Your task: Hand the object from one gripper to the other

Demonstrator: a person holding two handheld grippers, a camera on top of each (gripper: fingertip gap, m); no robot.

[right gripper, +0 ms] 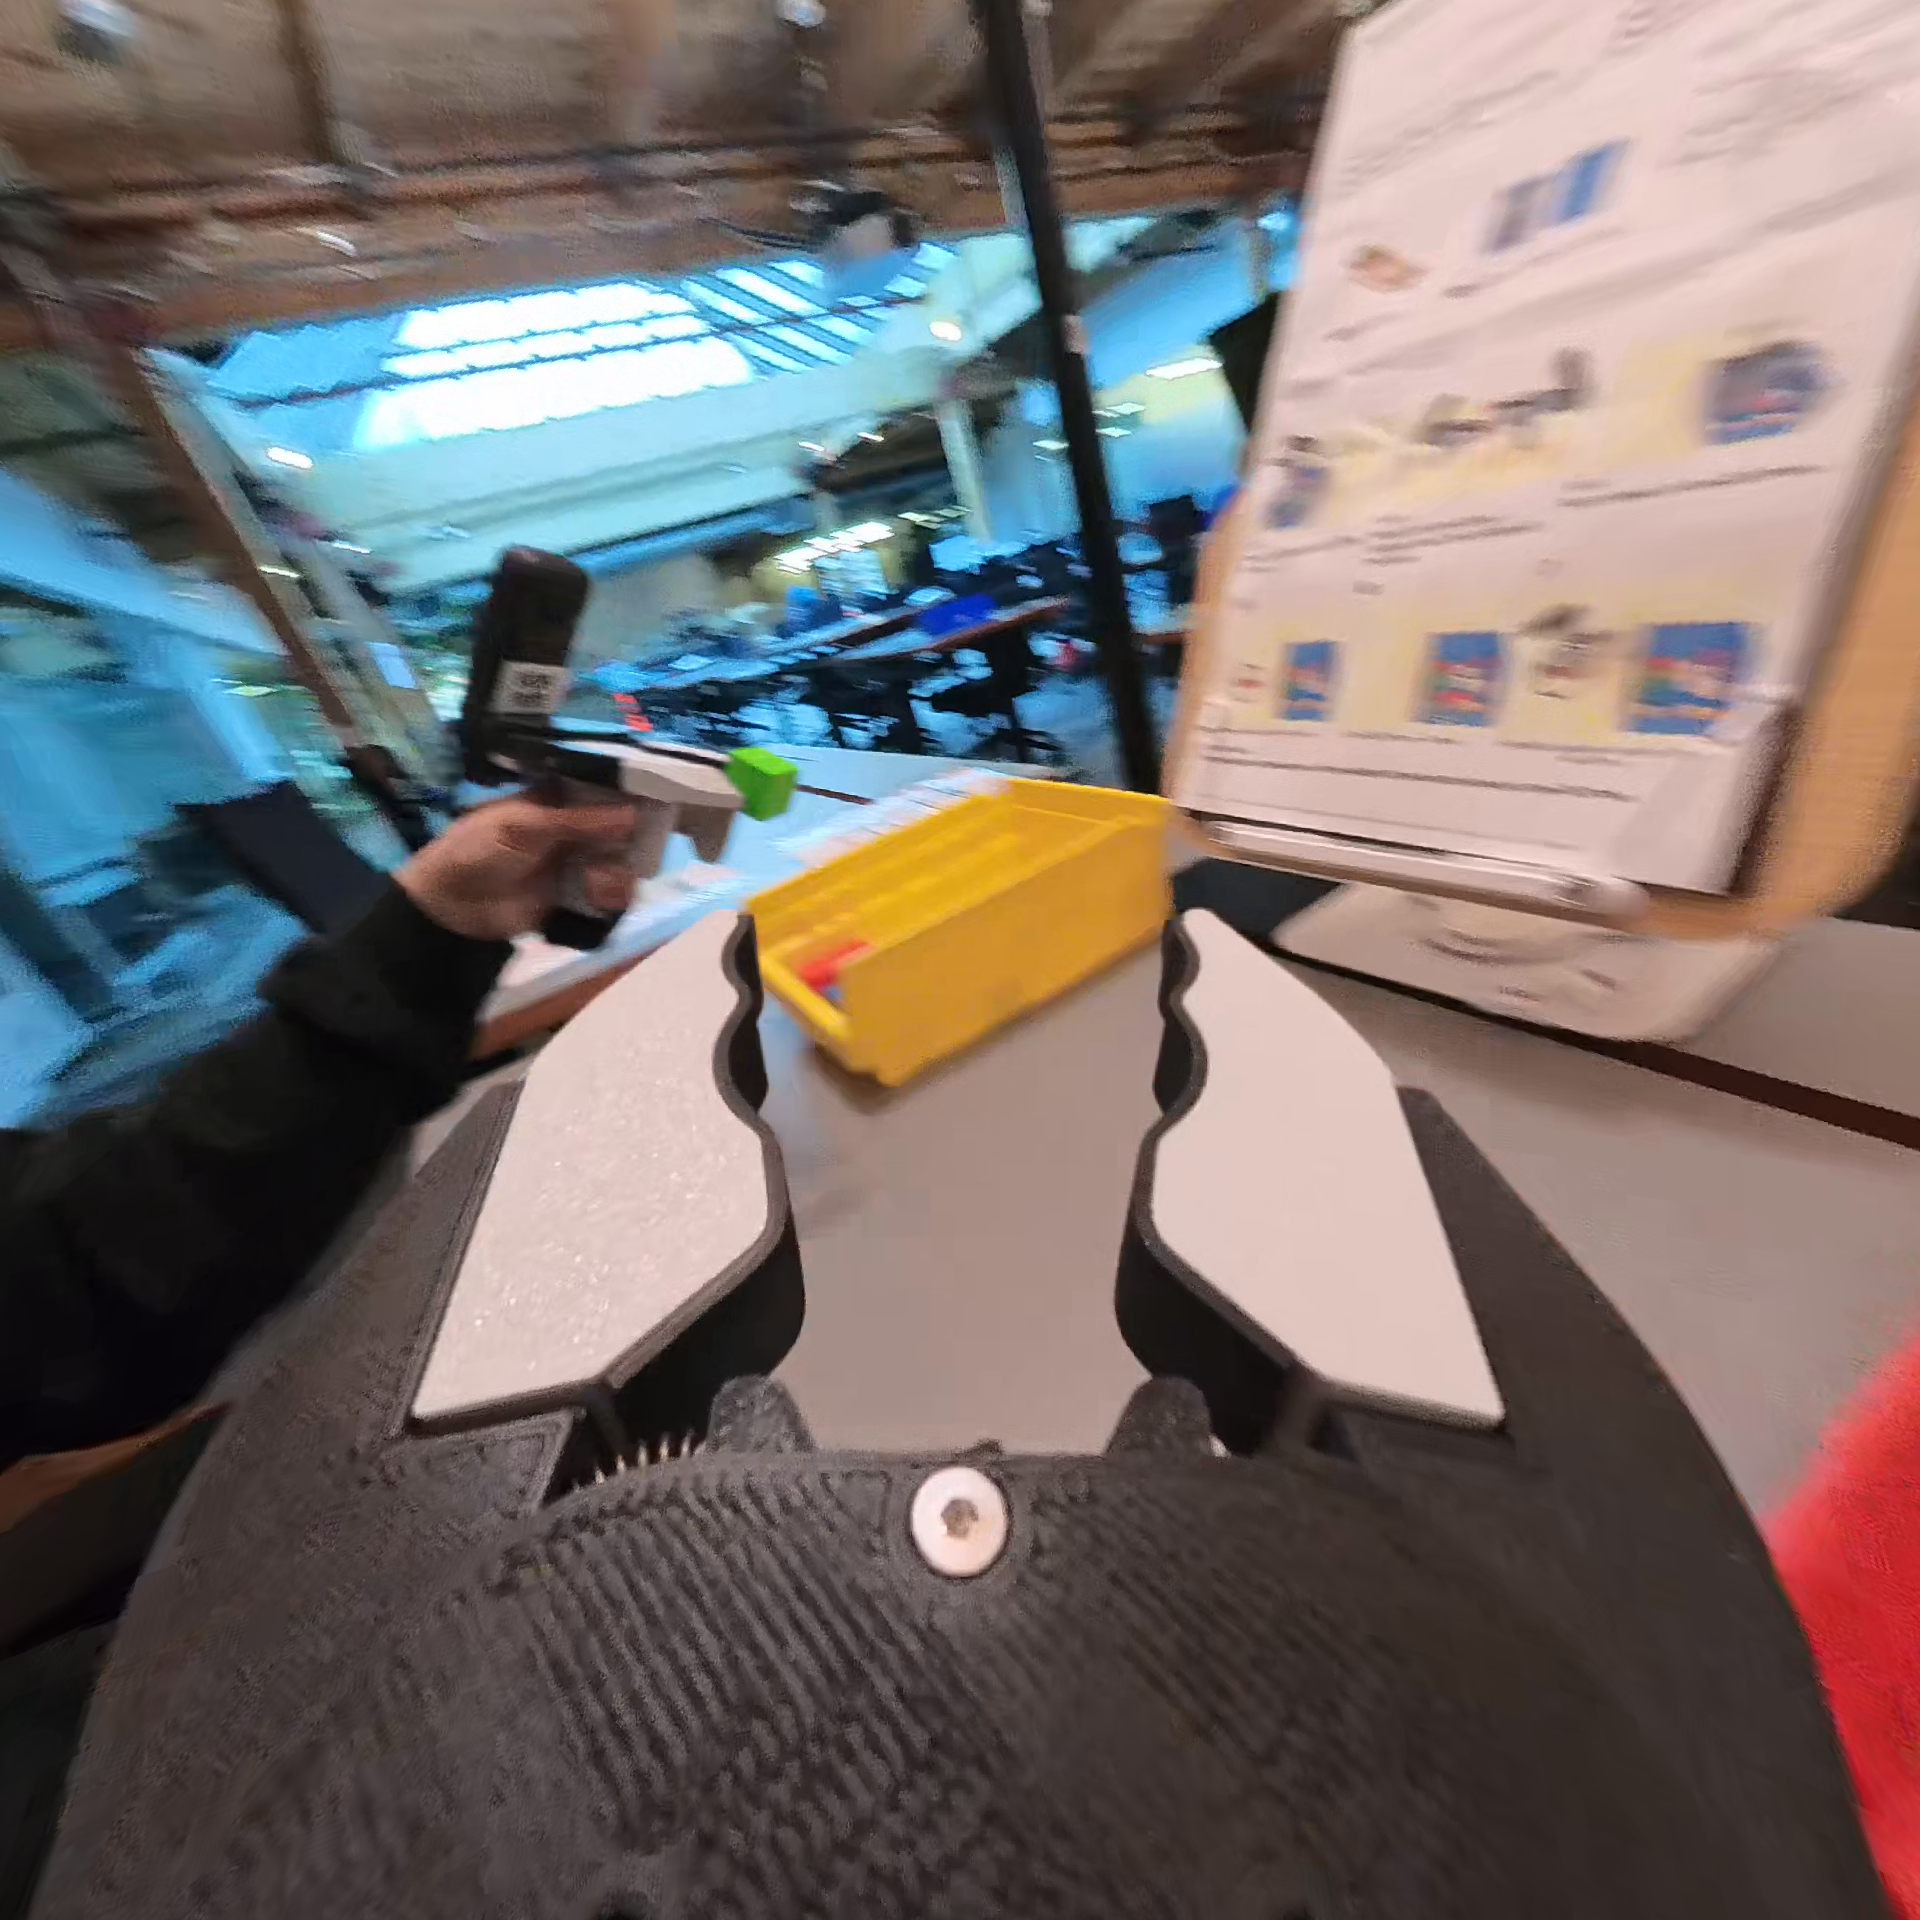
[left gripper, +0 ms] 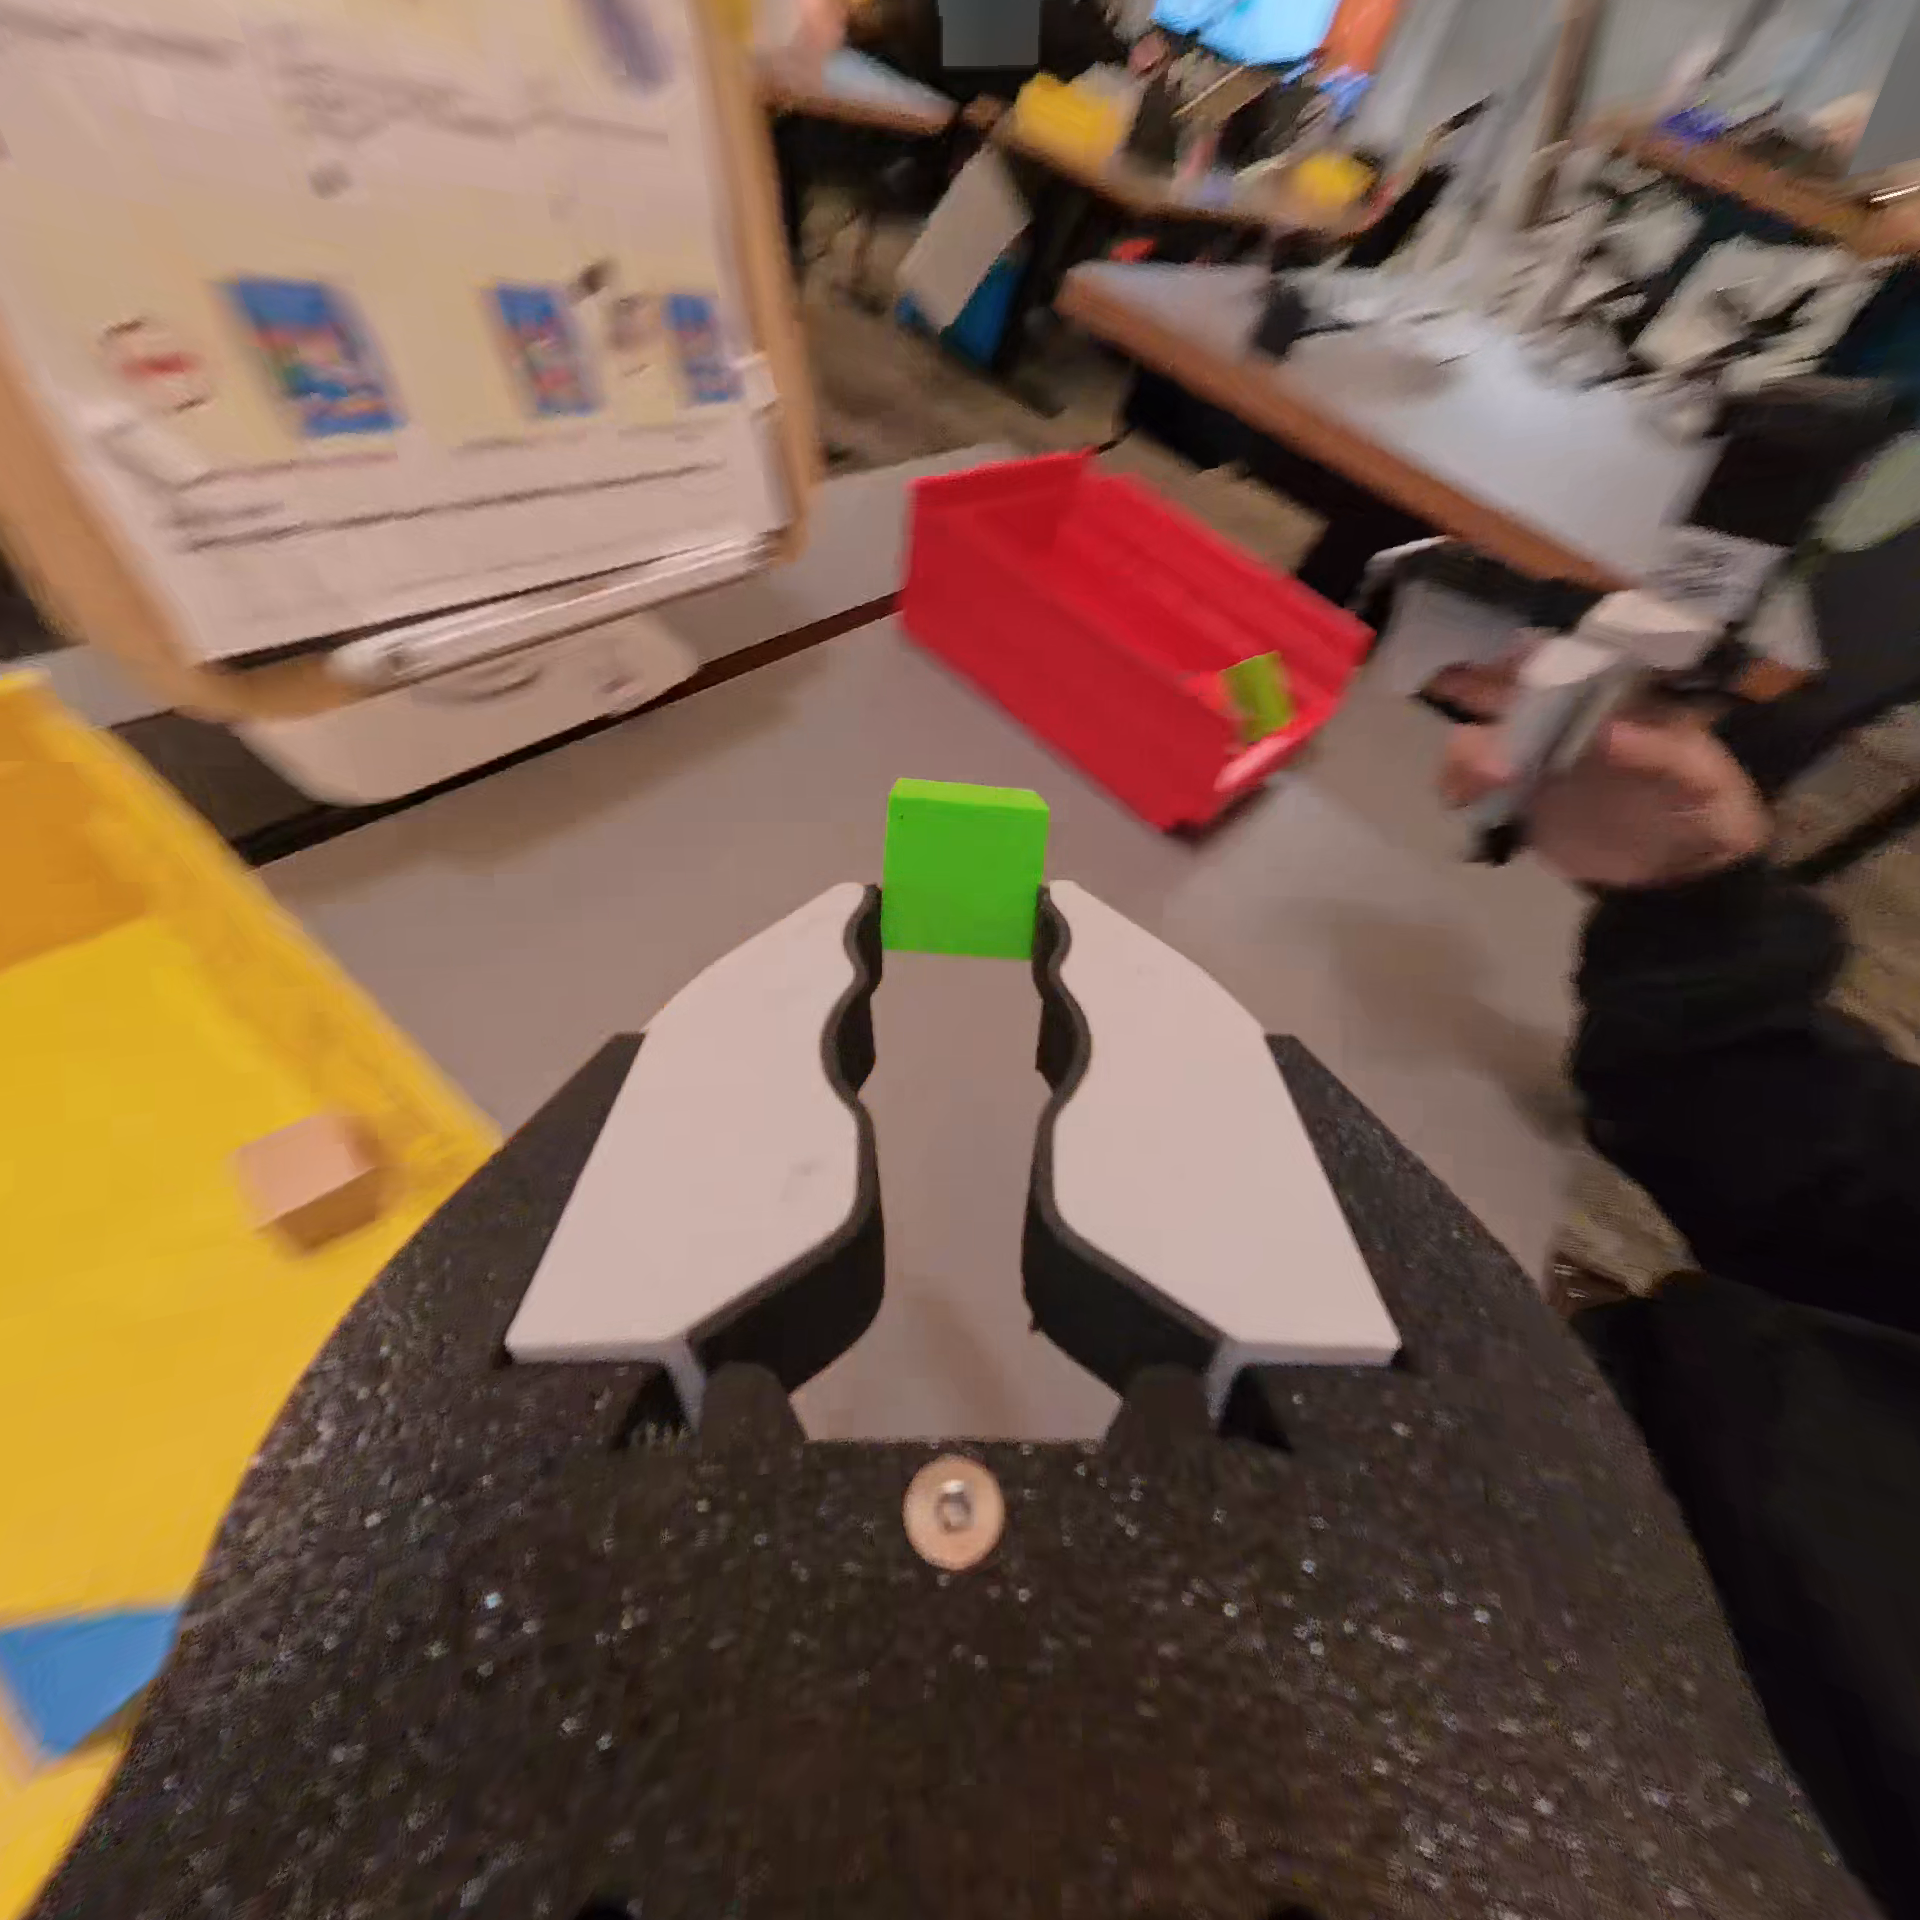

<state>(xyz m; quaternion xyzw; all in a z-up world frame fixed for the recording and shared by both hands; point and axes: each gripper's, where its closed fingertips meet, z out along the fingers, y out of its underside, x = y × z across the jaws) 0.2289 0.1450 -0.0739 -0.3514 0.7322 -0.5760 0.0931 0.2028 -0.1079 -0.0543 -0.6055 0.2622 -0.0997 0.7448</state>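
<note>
Green block point(left gripper: 961, 868) sits at the very tips of the left gripper point(left gripper: 961, 920), jaws closed on its lower part, most of it sticking out toward 12 o'clock above the grey surface point(left gripper: 623, 914); so shallow a hold could let it twist or drop when bumped. In the right view, the right gripper point(right gripper: 961, 971) has jaws wide open and empty, with the block at 10 o'clock, well apart; closing off-centre could knock it loose.

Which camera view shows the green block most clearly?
The left wrist view: the green block fills the centre, sharp, clamped between the left gripper's fingertips. The right wrist view shows it only small, blurred and far off, at that gripper's tip.
</note>
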